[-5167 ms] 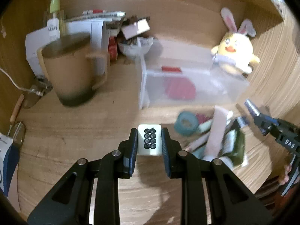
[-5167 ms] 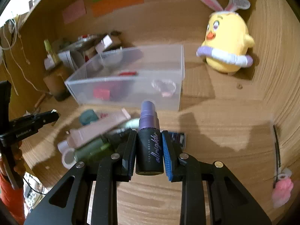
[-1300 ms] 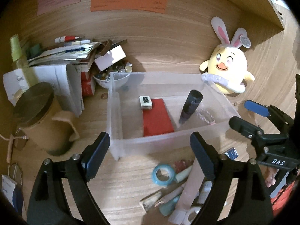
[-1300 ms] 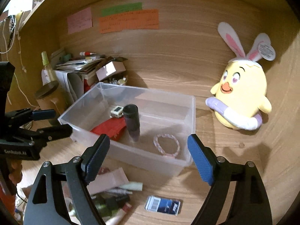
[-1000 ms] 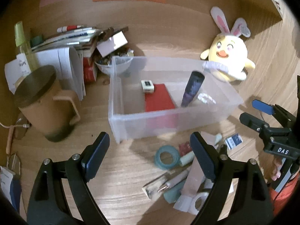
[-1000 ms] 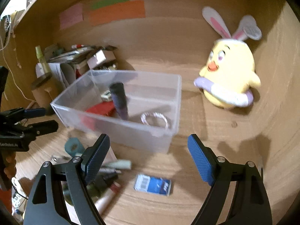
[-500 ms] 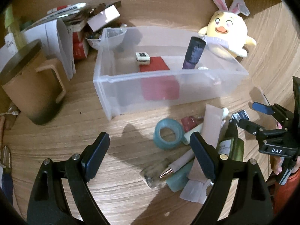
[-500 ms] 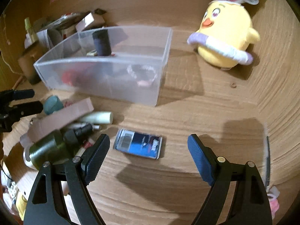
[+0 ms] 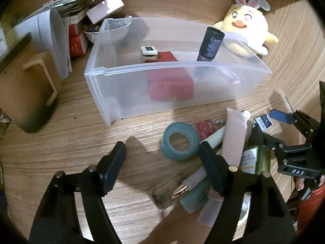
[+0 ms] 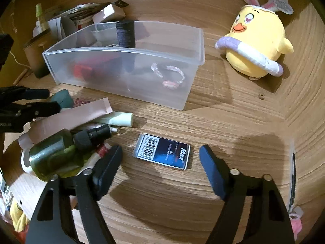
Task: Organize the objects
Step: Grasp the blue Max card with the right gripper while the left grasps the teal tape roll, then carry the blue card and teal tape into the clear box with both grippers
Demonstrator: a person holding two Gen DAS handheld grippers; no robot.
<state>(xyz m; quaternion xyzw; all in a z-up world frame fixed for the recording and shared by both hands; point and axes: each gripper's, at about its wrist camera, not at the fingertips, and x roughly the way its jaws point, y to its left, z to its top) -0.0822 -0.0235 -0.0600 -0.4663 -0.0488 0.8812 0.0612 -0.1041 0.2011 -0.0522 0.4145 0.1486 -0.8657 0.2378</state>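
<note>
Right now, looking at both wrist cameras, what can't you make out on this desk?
- Bottom of the dark bottle, right wrist view: blurred by the frosted wall of the clear bin.
- Green bottle, left wrist view: partly hidden by the right gripper.
- Small print on the blue card, right wrist view: too small.
- Items under the pink tube, left wrist view: covered by the pile and one of the left fingers.

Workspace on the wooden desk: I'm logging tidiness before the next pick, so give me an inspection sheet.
Surface: wooden desk, bare patches in front.
Job's things: clear plastic bin holds dark spray bottle, red pouch, pink bracelet; blue barcode card, teal tape roll, pink tube, green bottle outside.
Clutter: paper stack, brown mug.
Grippers: left gripper and right gripper closing, empty.
Cables: nothing seen.
Surroundings: yellow bunny-eared plush.
</note>
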